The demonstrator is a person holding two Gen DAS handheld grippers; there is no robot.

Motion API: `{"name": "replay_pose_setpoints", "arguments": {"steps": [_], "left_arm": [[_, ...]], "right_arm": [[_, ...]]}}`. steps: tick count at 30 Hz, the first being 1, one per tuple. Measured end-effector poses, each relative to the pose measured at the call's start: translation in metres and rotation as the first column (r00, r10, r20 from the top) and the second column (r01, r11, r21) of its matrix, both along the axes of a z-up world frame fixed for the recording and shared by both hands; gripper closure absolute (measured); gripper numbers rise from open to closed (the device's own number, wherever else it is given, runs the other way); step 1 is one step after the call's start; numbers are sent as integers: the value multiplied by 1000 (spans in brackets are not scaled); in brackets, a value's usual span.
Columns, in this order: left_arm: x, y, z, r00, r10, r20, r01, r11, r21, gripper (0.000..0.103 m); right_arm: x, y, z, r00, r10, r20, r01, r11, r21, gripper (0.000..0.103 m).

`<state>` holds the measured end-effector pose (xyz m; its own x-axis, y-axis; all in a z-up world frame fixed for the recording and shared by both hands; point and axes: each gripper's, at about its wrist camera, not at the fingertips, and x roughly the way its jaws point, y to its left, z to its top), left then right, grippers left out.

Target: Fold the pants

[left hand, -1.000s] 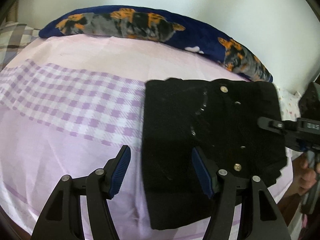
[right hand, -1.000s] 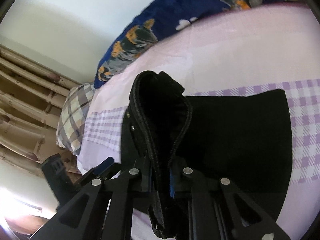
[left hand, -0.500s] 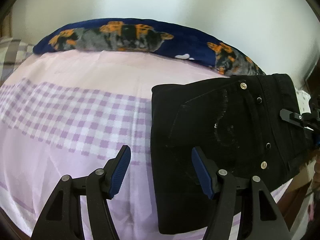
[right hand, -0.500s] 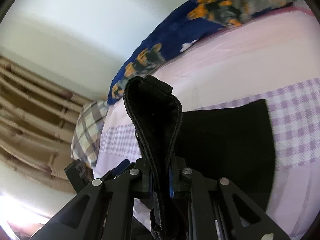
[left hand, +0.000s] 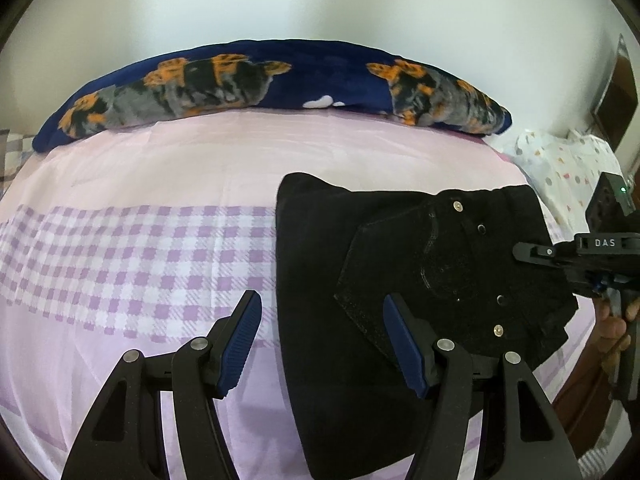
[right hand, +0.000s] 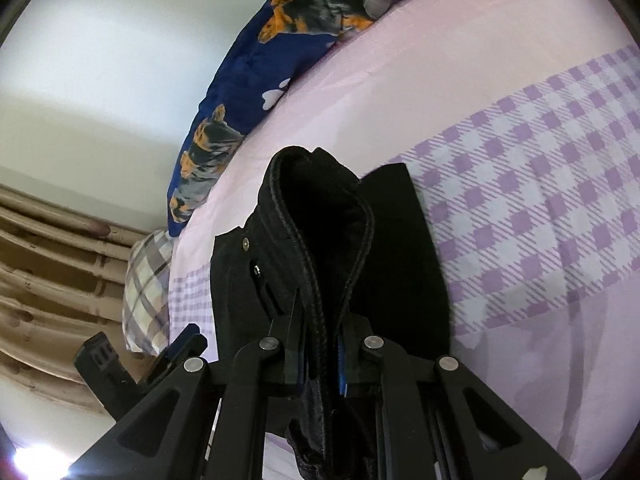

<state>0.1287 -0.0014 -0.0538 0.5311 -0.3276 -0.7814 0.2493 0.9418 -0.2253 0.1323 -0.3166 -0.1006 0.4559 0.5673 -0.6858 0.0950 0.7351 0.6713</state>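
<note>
Black pants (left hand: 360, 264) lie folded on the right half of the bed, rivets and a pocket showing on the upper layer. My left gripper (left hand: 322, 344) hovers open over their left edge: one blue pad is over the sheet, the other over the black cloth, and nothing is pinched. At the right edge of the left wrist view, my right gripper (left hand: 532, 250) holds the waistband side. In the right wrist view, the right gripper (right hand: 320, 344) is shut on a raised loop of the pants (right hand: 320, 220); the rest of the cloth spreads beyond it.
The bed has a pink sheet with a purple checked band (left hand: 140, 248). A navy blanket with orange and grey animals (left hand: 280, 84) lies along the wall. A plaid pillow (right hand: 148, 280) and curtains (right hand: 48, 264) are at one end, a spotted white cloth (left hand: 560, 160) at the other. A hand (left hand: 612, 328) holds the right gripper.
The right gripper has carried the pinched waistband across and lower, so the upper layer with the pocket now drapes over the rest. The left gripper has drawn back and rolled a little, still open.
</note>
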Motion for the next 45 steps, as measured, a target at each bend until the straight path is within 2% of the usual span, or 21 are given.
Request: {"name": "replay_pose_setpoints", "arguments": {"steps": [4,6,7,8,15,18,20,22,28,36,42,45], "left_arm": [[0,-10,-12,998,-45,-48,46,999,13,39],[-3,-16,-19,995,-70,-69,71,997,22,39],[-5,-18,-23,994,-81,-74,84,996,39,39],[-6,-21,-25,993,-92,-76,96,994,49,39],[-12,-20,-36,988,-110,-111,113,993,20,39],[-15,-18,-36,988,-108,-113,110,994,10,39],[-16,-17,-36,988,-108,-113,109,994,8,39],[-18,-17,-36,988,-104,-115,106,994,9,39],[-20,-14,-36,988,-99,-121,101,995,13,39],[-24,-14,-37,988,-92,-125,95,995,23,39],[-23,-15,-38,988,-93,-123,97,995,27,39],[-24,-14,-38,988,-93,-123,96,995,25,39]], "right_arm": [[3,0,-10,1000,8,-9,-9,998,-54,89],[4,1,-12,1000,18,-5,-18,997,-79,81],[4,1,-12,1000,12,-15,-14,995,-99,72],[2,1,-12,1000,4,-21,-7,992,-128,67],[-30,-12,11,999,-31,21,34,992,-124,67],[-47,-13,14,1000,-22,22,24,996,-88,68],[-56,-9,15,1000,-7,21,9,997,-77,80],[-60,-4,12,1000,3,12,-2,997,-76,81],[-59,0,4,1000,-19,3,19,996,-92,80],[-66,16,25,996,42,81,-34,995,-92,82],[-60,19,15,998,35,44,-29,992,-125,81],[-59,14,9,999,3,36,1,995,-98,81]]}}
